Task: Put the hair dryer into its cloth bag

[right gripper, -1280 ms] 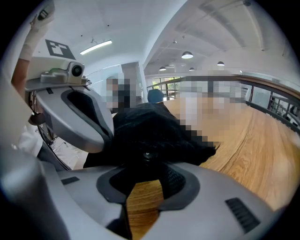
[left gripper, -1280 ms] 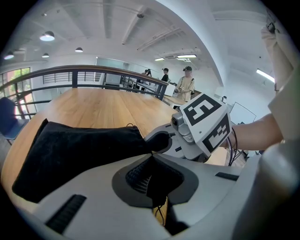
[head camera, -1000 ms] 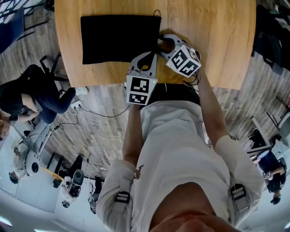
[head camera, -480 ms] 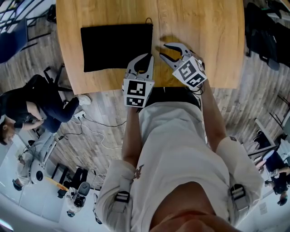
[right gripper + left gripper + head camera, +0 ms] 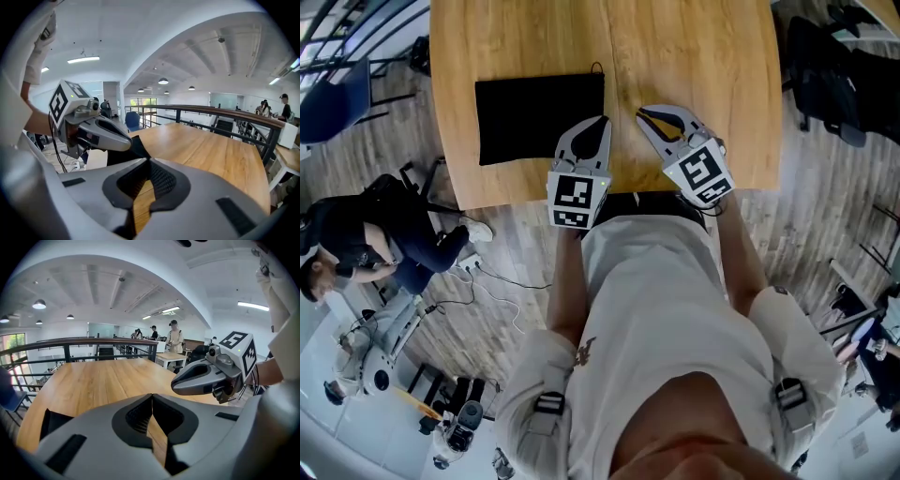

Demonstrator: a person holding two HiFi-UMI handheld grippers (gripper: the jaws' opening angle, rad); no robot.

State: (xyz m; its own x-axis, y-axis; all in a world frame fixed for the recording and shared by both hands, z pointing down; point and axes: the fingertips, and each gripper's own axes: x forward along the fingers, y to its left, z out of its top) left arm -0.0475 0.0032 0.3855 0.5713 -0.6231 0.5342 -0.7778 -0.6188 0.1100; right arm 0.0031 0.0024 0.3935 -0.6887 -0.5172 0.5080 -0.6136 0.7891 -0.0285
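The black cloth bag (image 5: 539,117) lies flat on the wooden table (image 5: 694,56), with its drawstring loop (image 5: 597,67) at the far right corner. No hair dryer shows in any view. My left gripper (image 5: 602,121) hangs shut and empty just right of the bag's near corner. My right gripper (image 5: 640,112) is beside it, shut on nothing, clear of the bag. In the left gripper view the left gripper (image 5: 152,395) has its tips together, the right gripper (image 5: 174,386) floats at the right, and a piece of the bag (image 5: 51,420) shows low left. The right gripper view shows my right gripper (image 5: 149,160) with its tips touching, the left gripper (image 5: 127,141) and the bag (image 5: 139,149) beyond.
The table's near edge runs just under both grippers. A seated person (image 5: 366,234) and cables are on the floor at the left. A blue chair (image 5: 337,89) stands far left, dark bags (image 5: 825,66) far right. A railing (image 5: 211,112) borders the table's far side.
Both grippers have risen and drawn back from the bag's right edge toward the near side of the table. The right jaws, open a second ago, have closed empty.
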